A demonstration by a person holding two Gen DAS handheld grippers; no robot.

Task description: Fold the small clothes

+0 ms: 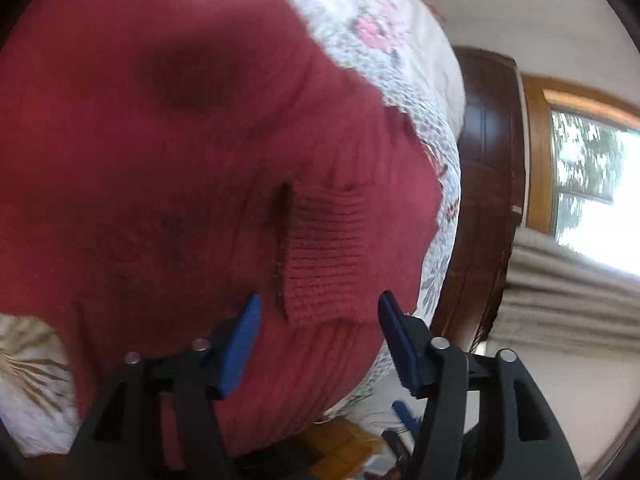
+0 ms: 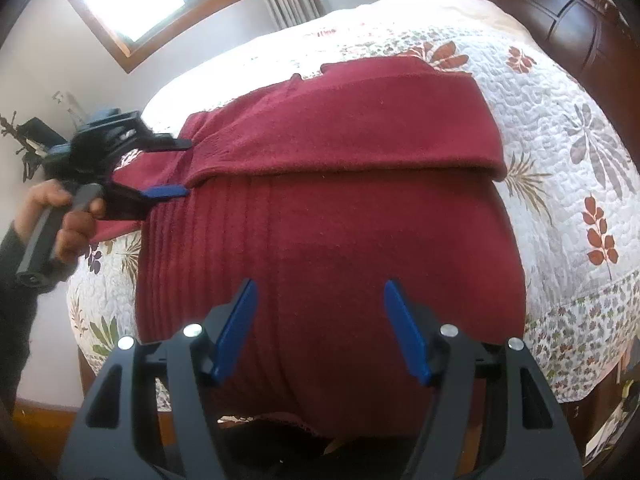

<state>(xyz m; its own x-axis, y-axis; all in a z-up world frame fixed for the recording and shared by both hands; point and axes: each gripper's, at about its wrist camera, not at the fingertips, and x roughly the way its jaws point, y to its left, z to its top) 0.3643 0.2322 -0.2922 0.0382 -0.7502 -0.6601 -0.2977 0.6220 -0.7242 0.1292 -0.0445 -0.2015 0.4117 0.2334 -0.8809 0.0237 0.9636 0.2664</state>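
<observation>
Red knit sweater (image 2: pixel 320 208) lies spread on the bed's floral quilt (image 2: pixel 560 152), one part folded over across its far side. Left hand-held gripper (image 1: pixel 318 308) is wide open, fingers either side of a ribbed cuff (image 1: pixel 328 248), gripping nothing. Right hand-held gripper (image 2: pixel 320 292) hangs open above the sweater, empty.

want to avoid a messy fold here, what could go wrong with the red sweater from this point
1. The left gripper is open around the folded sleeve's edge; closing there could drag the sleeve askew.
2. The red sweater lies near the quilt edge, so a pull toward the person might slide its hem off the bed.
3. The right gripper hovers open over the body; a single-layer pinch would bunch the knit.
</observation>
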